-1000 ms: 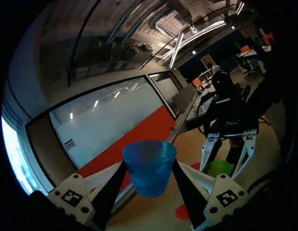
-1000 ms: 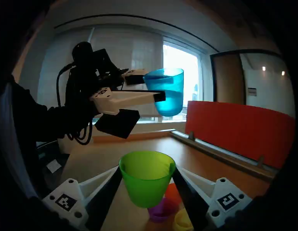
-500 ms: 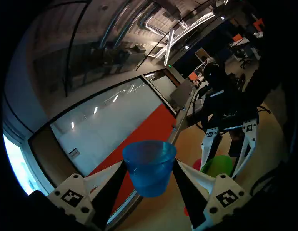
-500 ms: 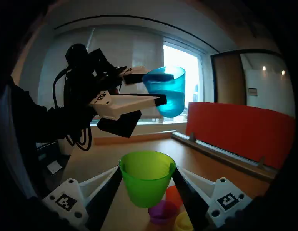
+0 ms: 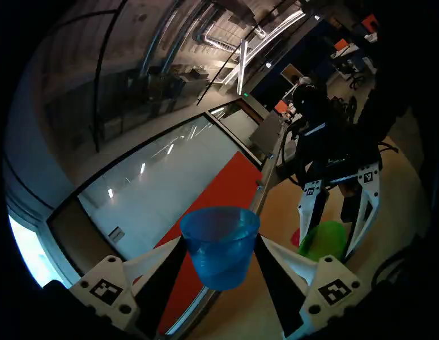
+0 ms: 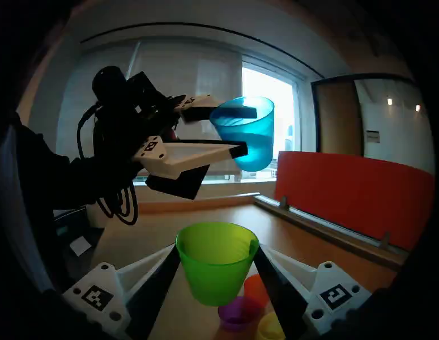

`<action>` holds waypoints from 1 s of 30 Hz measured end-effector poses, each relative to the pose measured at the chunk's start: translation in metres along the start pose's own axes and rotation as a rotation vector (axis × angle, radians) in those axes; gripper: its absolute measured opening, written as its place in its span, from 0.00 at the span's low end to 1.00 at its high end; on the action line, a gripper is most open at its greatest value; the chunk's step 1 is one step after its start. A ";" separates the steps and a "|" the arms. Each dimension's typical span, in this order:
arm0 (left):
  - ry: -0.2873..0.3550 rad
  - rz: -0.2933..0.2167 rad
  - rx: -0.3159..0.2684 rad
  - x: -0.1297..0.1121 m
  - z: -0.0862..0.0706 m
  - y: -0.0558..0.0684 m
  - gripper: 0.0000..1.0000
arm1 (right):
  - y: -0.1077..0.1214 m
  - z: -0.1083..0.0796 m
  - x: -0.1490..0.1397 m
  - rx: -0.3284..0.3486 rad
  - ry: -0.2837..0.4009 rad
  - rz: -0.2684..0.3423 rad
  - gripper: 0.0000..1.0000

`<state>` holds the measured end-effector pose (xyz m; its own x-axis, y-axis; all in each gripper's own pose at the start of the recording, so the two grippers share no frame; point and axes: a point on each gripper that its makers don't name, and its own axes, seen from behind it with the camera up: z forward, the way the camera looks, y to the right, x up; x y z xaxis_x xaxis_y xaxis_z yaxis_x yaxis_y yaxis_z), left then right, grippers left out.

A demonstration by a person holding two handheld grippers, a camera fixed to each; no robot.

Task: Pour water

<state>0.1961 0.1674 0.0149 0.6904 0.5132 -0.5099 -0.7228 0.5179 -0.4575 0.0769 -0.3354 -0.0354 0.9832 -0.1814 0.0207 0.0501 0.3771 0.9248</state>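
A translucent blue cup (image 5: 220,246) with water in it sits between the fingers of my left gripper (image 5: 219,266), which is shut on it. In the right gripper view the same blue cup (image 6: 244,139) hangs tilted in the air, up and left of centre, held by the left gripper (image 6: 233,131). My right gripper (image 6: 217,272) is shut on a green cup (image 6: 217,262), upright and below the blue one. In the left gripper view the green cup (image 5: 323,239) and right gripper (image 5: 338,241) appear lower right.
A wooden table (image 6: 162,226) lies below. Purple (image 6: 240,313), orange (image 6: 255,286) and yellow (image 6: 270,327) cups stand on it under the green cup. A red partition (image 6: 355,192) runs along the table's far right edge. A bright window (image 6: 264,113) is behind.
The left gripper has tilted the blue cup further and shifted slightly left in the right gripper view. The green cup has stayed in place.
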 end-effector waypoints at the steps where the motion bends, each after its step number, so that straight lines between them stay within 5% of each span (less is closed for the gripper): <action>1: -0.003 0.005 0.001 -0.001 0.000 0.000 0.83 | 0.000 0.000 0.000 0.000 0.000 0.001 0.91; 20: -0.004 0.093 0.016 0.000 0.003 -0.007 0.83 | -0.001 0.001 0.001 0.002 0.005 -0.005 0.91; 30: 0.001 0.127 0.004 0.001 0.009 -0.001 0.83 | 0.002 0.001 0.000 -0.007 0.005 -0.004 0.91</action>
<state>0.1978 0.1736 0.0207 0.5929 0.5741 -0.5646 -0.8046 0.4511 -0.3862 0.0771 -0.3360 -0.0332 0.9839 -0.1782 0.0150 0.0551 0.3824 0.9224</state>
